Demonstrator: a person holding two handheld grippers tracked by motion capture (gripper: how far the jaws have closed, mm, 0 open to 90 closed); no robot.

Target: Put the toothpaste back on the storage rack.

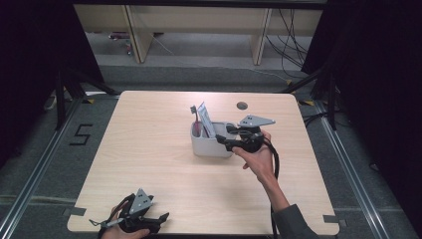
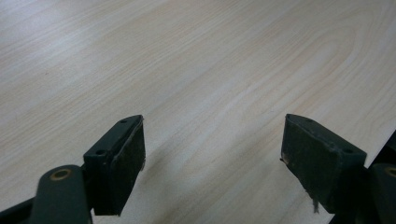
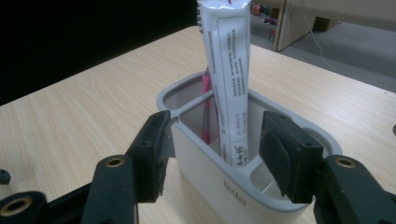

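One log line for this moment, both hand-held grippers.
left hand-held gripper: open, near table edge | right hand-held gripper: open, at holder | toothpaste tube: upright inside

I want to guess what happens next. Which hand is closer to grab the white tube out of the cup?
The right. The right gripper sits open beside the grey holder, facing the tube standing inside. The left gripper rests open at the table's near edge, far away.
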